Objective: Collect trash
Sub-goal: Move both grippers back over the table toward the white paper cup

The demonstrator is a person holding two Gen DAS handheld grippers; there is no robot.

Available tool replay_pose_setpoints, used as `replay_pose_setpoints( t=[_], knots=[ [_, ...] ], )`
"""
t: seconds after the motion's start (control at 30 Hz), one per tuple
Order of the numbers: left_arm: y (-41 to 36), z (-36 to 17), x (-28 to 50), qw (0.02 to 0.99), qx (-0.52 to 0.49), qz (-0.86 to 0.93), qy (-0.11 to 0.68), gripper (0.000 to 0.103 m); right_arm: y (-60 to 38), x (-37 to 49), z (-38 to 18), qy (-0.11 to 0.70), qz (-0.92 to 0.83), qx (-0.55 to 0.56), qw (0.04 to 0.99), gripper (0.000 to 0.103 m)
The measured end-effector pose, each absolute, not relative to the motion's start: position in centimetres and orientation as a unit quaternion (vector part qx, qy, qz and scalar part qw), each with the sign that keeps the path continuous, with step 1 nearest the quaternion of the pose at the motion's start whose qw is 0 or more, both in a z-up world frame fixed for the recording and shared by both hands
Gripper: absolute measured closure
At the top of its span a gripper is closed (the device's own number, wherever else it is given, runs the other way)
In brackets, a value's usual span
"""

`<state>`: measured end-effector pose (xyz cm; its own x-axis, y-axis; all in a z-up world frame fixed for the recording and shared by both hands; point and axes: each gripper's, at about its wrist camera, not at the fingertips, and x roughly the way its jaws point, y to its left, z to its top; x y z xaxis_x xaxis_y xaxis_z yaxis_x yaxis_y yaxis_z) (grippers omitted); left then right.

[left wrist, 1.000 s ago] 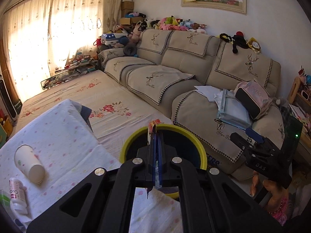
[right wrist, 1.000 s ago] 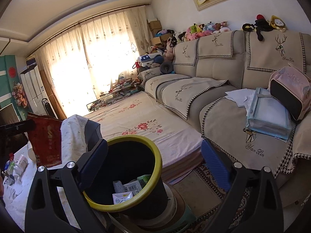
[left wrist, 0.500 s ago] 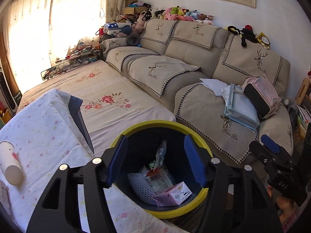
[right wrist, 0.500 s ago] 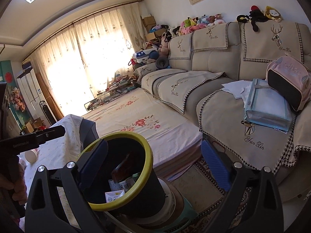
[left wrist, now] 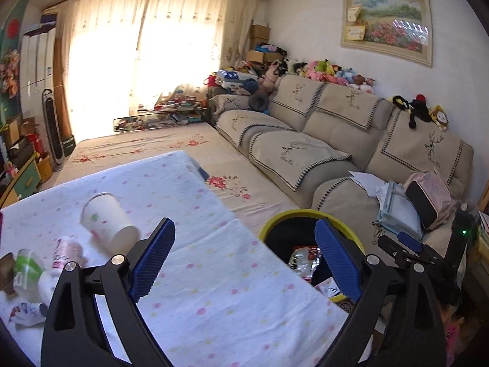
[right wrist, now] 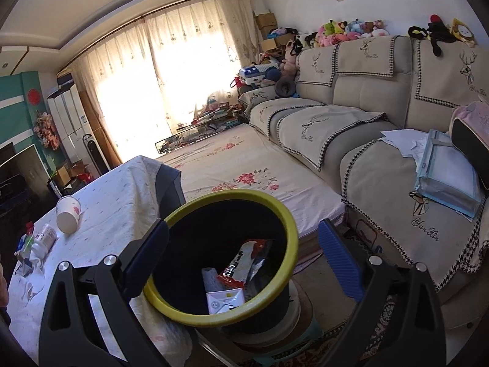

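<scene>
One black bin point(right wrist: 226, 257) with a yellow rim stands right of the desk point(left wrist: 214, 290), wrappers and a carton inside. One paper cup point(left wrist: 107, 224) and several scraps lie far left. Left gripper point(left wrist: 244, 257) has just released, jaws empty; right gripper point(right wrist: 244, 253) released too

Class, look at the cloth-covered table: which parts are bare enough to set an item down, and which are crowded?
Free: the wide stretch of the tablecloth between the tipped paper cup and the yellow-rimmed bin, and the far end beyond the cup. Crowded: the end nearest the small bottle, where wrappers and crumpled tissue cluster.
</scene>
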<state>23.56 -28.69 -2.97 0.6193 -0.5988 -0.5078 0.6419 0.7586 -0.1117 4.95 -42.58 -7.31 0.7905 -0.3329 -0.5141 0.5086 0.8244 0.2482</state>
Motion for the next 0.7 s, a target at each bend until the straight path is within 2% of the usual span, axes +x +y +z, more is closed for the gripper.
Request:
replay_pose_setpoints(
  t=[0.17, 0.37, 0.53, 0.7],
  knots=[
    [-18.4, -2.6, 24.7, 0.929, -0.007, -0.270, 0.252, 0.011, -38.2, 8.5, -5.8, 0.244, -0.177, 0.158, 0.940, 0.010],
    [-8.2, -2.8, 26.1, 0.962, -0.012, -0.174, 0.209, 0.010, -31.2, 14.4, -3.4, 0.261, -0.078, 0.108, 0.956, 0.010],
    [-2.9, -4.2, 26.6, 0.981, 0.012, -0.107, 0.160, 0.006, -25.3, 20.5, -2.2, 0.289, 0.011, 0.075, 0.954, 0.010],
    [-0.2, -5.6, 27.6, 0.980, -0.023, -0.101, 0.171, 0.006, -20.3, 26.9, -3.1, 0.336, 0.067, 0.027, 0.939, 0.010]
  ],
)
